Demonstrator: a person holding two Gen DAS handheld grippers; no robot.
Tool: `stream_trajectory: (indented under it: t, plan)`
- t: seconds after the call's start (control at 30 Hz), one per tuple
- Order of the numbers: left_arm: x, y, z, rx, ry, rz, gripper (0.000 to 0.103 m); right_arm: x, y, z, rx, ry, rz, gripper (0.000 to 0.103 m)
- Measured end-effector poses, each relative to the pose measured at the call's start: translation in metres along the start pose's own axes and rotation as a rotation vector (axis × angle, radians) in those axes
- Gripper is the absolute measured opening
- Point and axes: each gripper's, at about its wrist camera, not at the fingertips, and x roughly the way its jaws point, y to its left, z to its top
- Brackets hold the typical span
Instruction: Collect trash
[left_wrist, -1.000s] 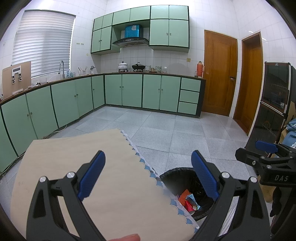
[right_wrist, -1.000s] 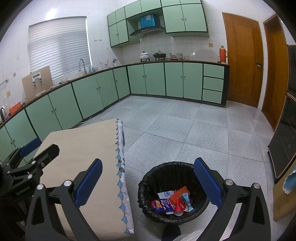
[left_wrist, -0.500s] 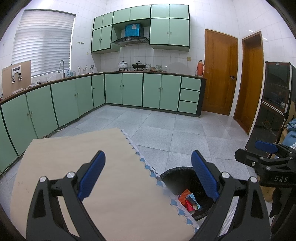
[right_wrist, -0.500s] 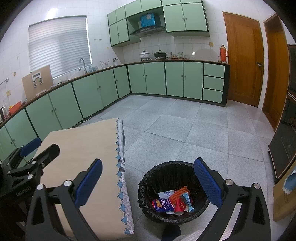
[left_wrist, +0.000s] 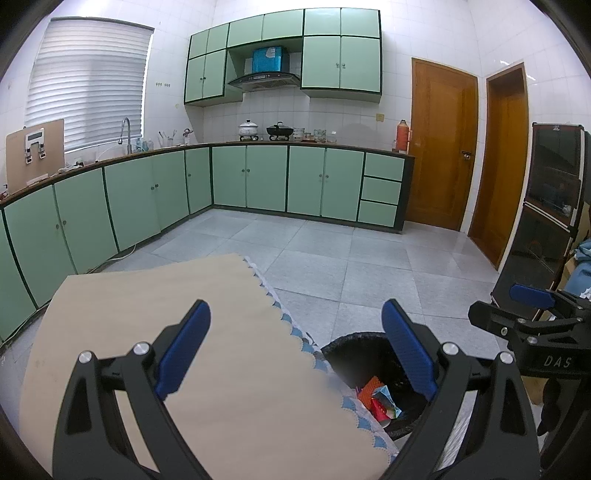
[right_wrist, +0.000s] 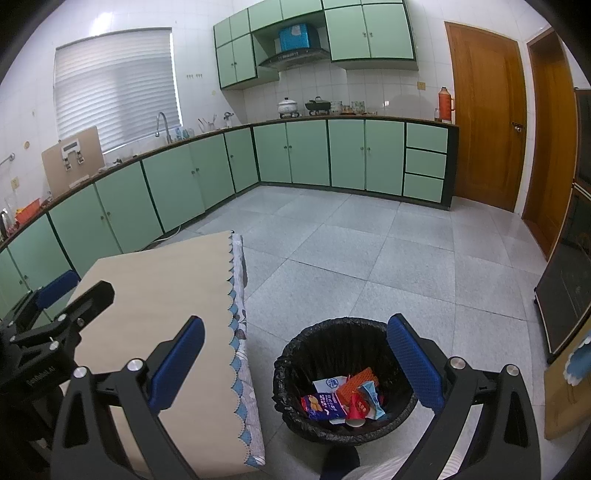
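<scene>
1. Trash (right_wrist: 343, 400), a heap of colourful wrappers, lies inside the black-lined bin (right_wrist: 295, 354) on the floor, below and just ahead of the right hand-held gripper (right_wrist: 295, 365).
2. The right hand-held gripper has its blue fingers (right_wrist: 413, 365) spread wide with nothing between them.
3. The left hand-held gripper (left_wrist: 295, 354) is likewise wide apart and empty, poised above the worktop (left_wrist: 147, 314).
4. The worktop, covered by a beige cloth with a scalloped blue edge, is left of the right hand-held gripper; the bin stands just beside that edge.
5. In the left wrist view, the bin (left_wrist: 354, 343) sits to the lower right of the left hand-held gripper.
</scene>
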Motion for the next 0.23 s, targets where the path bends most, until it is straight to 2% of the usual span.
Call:
stream_trajectory:
  t: [0.23]
  plan:
    - [0.0001,-0.0006,0.0006,0.000,0.001,0.011,0.091,0.0026,-0.0025,-0.0015,-0.001,0.005,-0.003,0.097]
